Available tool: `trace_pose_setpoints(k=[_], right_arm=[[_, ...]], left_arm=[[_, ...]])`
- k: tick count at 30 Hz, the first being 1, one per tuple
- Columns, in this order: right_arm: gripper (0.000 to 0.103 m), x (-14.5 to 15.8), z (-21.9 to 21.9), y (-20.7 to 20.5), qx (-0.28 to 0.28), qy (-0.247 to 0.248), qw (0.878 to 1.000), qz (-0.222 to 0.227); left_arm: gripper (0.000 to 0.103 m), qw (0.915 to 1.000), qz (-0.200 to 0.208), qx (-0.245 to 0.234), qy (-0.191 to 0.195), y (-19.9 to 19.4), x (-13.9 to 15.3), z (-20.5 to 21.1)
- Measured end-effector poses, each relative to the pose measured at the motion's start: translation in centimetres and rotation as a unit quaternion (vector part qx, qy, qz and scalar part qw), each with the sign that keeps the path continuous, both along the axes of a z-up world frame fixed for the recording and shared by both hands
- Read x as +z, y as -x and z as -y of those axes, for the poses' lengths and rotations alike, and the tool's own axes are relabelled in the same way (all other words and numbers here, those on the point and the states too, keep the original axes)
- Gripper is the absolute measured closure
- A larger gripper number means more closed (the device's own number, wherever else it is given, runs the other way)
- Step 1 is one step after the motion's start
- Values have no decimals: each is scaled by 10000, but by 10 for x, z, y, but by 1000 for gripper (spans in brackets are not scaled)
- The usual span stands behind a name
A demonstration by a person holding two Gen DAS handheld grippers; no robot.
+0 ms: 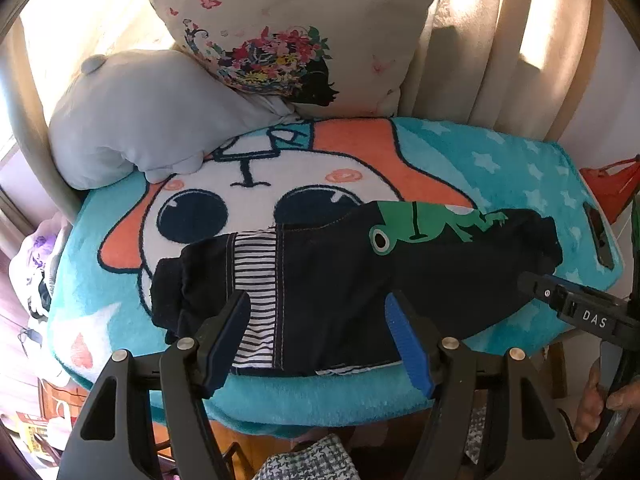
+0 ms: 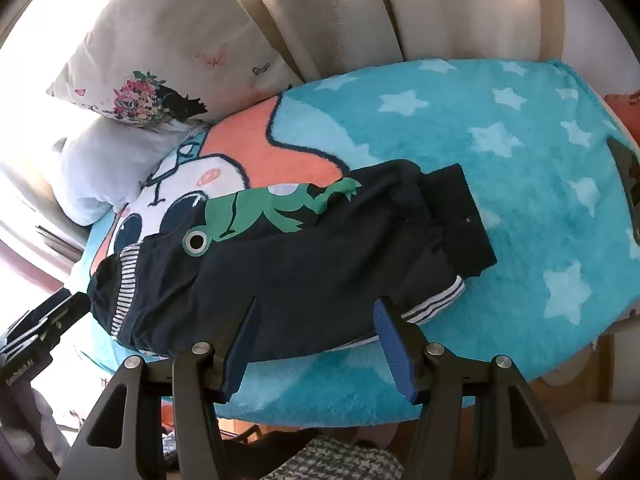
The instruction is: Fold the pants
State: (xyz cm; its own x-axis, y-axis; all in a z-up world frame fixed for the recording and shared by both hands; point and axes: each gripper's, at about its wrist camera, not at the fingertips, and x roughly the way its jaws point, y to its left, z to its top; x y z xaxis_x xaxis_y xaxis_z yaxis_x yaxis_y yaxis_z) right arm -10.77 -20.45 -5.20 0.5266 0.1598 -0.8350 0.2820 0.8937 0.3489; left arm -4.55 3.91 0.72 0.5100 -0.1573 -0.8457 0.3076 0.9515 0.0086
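Your left gripper and right gripper hover open-jawed, gripping nothing, at the near edge of the dark navy frog-print pants, so a shallow pinch may lift only one cloth layer.

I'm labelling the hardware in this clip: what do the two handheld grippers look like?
Both look alike: the left gripper and right gripper each have black angular linkage arms with silver pivot pins and two fingers faced with ribbed blue pads. In the left wrist view the right gripper's black body shows white letters "DAS". In the right wrist view the left gripper's body carries small white lettering.
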Motion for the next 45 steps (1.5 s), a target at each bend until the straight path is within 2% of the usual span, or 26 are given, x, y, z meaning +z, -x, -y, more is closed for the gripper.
trace_pose_setpoints(k=[9,12,16,19,24,28,30,36,40,45], right_arm=[[40,-9,14,5,-127,-177,9997,57],[40,-4,26,15,-331,-13,9992,220],[40,6,60,38,-936,182,9943,477],[40,-1,83,54,-1266,148,9910,410],[40,-19,99,73,-1476,-200,9884,289],[39,-23,100,74,-1297,-540,9891,438],[38,-26,100,69,-1180,-664,9896,486],[38,-41,99,48,-939,-829,9910,475],[38,-52,103,35,-929,-953,9901,443],[38,-54,102,21,-822,-993,9905,488]], left_arm=[[34,9995,-194,-192,-164,1,-6,14],[34,9985,-430,-326,25,-5,-8,20],[34,9958,-618,-640,231,-12,-9,39],[34,9905,-868,-993,383,-21,-13,64],[34,9764,-1355,-1583,569,-43,-22,119],[34,9660,-1559,-1890,819,-56,-20,164],[34,9581,-1655,-2149,925,-61,-20,193],[34,9423,-2186,-2421,759,-80,-53,264],[34,9359,-2384,-2520,616,-85,-68,287],[34,9199,-2773,-2726,503,-90,-90,312]])
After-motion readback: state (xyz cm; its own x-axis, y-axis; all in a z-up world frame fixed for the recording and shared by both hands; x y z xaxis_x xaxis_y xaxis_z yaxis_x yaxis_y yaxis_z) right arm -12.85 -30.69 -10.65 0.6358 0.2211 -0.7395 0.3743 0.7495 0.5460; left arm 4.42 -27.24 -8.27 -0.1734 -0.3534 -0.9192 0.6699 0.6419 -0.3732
